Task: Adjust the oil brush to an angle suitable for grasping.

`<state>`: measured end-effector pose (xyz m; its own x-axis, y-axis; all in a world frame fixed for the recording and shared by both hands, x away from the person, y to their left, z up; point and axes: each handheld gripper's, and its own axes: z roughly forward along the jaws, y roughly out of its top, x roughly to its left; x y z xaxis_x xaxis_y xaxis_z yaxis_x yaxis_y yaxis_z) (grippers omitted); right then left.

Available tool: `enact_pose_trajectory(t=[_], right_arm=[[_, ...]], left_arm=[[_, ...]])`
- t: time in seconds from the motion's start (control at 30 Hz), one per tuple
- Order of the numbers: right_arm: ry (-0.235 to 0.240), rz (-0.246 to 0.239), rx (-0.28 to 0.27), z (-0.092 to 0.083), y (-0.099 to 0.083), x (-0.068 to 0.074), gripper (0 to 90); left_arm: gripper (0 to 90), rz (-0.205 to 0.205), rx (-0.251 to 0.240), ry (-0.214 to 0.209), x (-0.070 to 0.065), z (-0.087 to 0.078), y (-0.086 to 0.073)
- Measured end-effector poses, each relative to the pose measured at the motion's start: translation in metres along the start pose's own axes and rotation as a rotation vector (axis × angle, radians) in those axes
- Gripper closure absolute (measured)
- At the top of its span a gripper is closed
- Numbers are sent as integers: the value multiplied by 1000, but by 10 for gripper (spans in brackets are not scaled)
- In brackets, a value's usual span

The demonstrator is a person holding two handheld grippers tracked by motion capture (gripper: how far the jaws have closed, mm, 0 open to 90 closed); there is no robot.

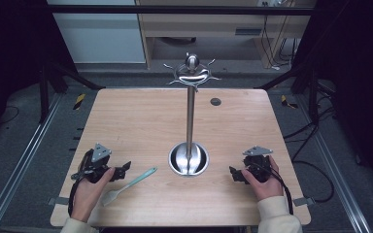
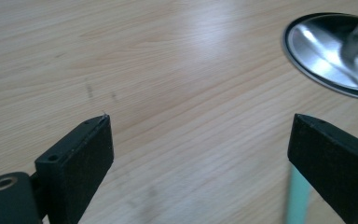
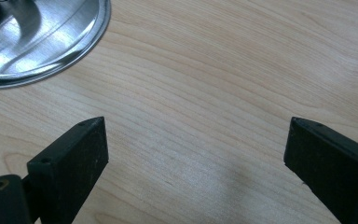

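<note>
Both tongs, left (image 1: 125, 171) and right (image 1: 232, 173), gape empty.

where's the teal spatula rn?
High view: the teal spatula lies flat on the table, front left, between the left gripper and the stand's round steel base. Left gripper view: its handle shows beside the right-hand jaw.

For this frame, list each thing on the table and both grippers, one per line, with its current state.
Tall steel hook stand with round base: upright at table centre, hooks bare.
Pale green spatula: flat on the table, beside the left gripper, ungripped.
Left gripper: jaws wide apart, nothing between them.
Right gripper: jaws wide apart, nothing between them.
</note>
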<state>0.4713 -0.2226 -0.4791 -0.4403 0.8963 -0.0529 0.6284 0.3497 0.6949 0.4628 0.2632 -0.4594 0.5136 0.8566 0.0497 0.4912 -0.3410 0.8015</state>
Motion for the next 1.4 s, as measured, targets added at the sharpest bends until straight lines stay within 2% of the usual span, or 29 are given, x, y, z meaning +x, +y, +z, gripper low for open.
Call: enact_pose_trajectory(t=[0.07, 0.1, 0.27, 0.4, 0.43, 0.47, 0.6, 0.73, 0.87, 1.0, 1.1, 1.4], right_arm=[[-3, -3, 2, 0, 0, 0, 69], [-1, -1, 2, 1, 0, 0, 69], [0, -3, -2, 1, 0, -1, 69], [2, -5, -3, 1, 0, 0, 69], [4, -4, -1, 1, 0, 0, 69], [3, -5, -2, 1, 0, 0, 69], [2, -3, -2, 1, 0, -1, 70], [5, -7, 3, 2, 1, 0, 71], [5, -8, 3, 2, 1, 1, 71], [4, -8, 4, 2, 0, 1, 71], [7, -8, 5, 2, 0, 1, 71], [6, -11, 4, 2, 0, 1, 72]], left_arm=[[66, 7, 0, -6, -4, 0, 2], [69, 24, -3, -28, -12, 0, 5], [112, 96, -4, -85, -36, -2, 13], [217, 159, 18, -144, -58, 0, 17], [251, 159, 18, -144, -58, 0, 17], [305, 187, 30, -181, -67, 2, 17], [475, 239, 68, -218, -80, 9, 14], [631, 272, 100, -249, -84, 14, 11], [766, 271, 140, -255, -83, 20, 8], [860, 295, 183, -233, -81, 26, 5], [899, 298, 206, -221, -79, 31, 3], [900, 277, 238, -190, -73, 35, 1]])
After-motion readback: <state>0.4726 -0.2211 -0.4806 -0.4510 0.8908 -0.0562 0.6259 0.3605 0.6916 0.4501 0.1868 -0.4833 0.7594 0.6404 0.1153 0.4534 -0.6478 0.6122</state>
